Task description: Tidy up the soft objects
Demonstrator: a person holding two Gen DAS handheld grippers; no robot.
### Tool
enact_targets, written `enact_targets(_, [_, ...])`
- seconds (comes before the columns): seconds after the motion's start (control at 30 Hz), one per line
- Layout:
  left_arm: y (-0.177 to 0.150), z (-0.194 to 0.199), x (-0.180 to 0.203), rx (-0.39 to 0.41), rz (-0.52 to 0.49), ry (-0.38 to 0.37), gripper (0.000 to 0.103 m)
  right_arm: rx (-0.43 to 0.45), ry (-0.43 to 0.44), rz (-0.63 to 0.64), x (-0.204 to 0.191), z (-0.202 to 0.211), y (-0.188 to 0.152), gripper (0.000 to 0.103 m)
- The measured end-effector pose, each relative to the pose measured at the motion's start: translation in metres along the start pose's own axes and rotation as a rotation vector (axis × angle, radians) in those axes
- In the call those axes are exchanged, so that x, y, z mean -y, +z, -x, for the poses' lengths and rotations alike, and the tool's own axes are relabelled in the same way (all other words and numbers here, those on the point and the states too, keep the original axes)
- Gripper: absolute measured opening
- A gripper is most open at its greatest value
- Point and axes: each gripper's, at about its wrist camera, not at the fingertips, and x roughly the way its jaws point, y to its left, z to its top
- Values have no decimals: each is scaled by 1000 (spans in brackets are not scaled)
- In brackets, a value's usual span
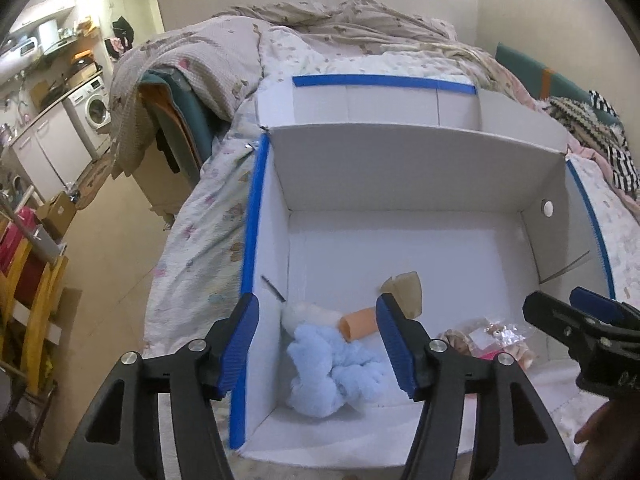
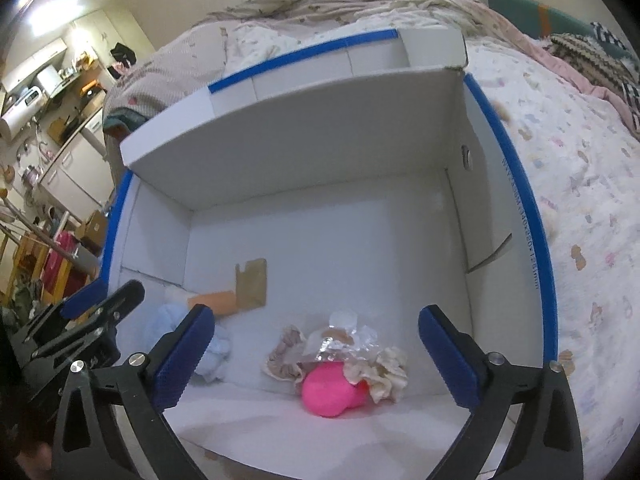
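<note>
A white cardboard box (image 1: 400, 160) with blue tape on its rims lies open on the bed; it also shows in the right wrist view (image 2: 320, 152). Inside lie a light blue fluffy toy (image 1: 332, 368), an orange tube (image 1: 358, 322), a tan card (image 1: 406, 292), beige scrunchies with a clear wrapper (image 2: 344, 344) and a pink ball (image 2: 326, 394). My left gripper (image 1: 320, 344) is open and empty above the blue toy, straddling the box's left wall. My right gripper (image 2: 316, 356) is open and empty above the pink ball and scrunchies.
The box sits on a floral bedsheet (image 2: 580, 184) with rumpled blankets (image 1: 340, 20) behind it. A striped knit cloth (image 1: 592, 120) lies at the right. Left of the bed are the floor, a washing machine (image 1: 94, 108) and wooden furniture (image 1: 28, 300).
</note>
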Motion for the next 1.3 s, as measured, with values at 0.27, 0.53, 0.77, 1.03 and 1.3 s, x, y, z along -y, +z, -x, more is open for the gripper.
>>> enact_targets(0.27, [-7,31,-20,36,26,24,58,55,20,-24,-7,17,-5,103])
enact_targets(0.53, [-26,55,-38,40,47,39,63,81,7,-20,-6,40,-21,103])
enact_targets(0.77, [-50,67,-49,5,76,34,63,78,-5,3,-8,53,-40,103])
enact_targets(1.03, [-74,77,-52,-34,107,14,63,70,-22,46,-13,65,-65,103])
enact_targets(1.3, [-89,88,-53,-11,107,3,63,65,-38,17,-11,79,-89,103])
